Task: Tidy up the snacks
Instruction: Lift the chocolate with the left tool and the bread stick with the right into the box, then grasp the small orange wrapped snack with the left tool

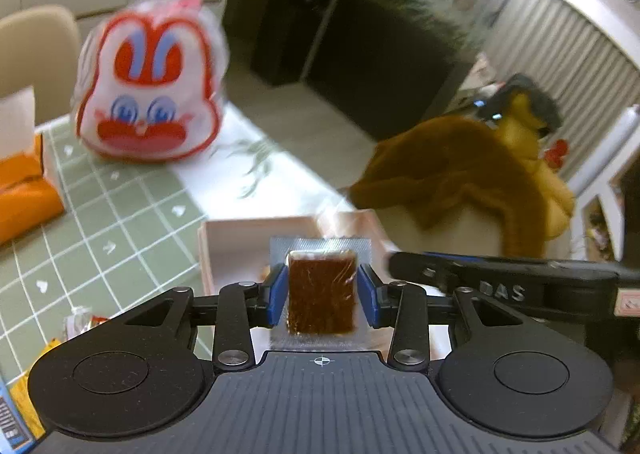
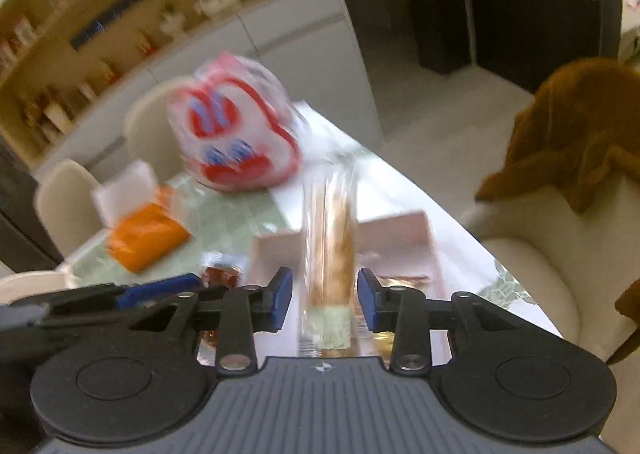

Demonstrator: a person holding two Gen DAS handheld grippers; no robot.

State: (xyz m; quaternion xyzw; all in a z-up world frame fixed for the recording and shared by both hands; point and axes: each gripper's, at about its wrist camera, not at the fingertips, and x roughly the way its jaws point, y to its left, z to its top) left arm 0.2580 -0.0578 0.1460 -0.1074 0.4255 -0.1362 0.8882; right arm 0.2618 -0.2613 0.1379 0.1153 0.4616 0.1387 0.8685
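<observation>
Left gripper [image 1: 322,290] clamped; right gripper [image 2: 325,296] parted.

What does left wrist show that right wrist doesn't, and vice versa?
Only left wrist: the left tool shut on a dark brown snack in a clear wrapper, and yellow packets at the table's near edge.

Only right wrist: a long clear-wrapped biscuit pack, blurred, between the right tool's pads, with gaps on both sides; wall shelves behind.

Both: the rabbit-face bag, the orange tissue pack, the pink box and the brown garment on a chair.
</observation>
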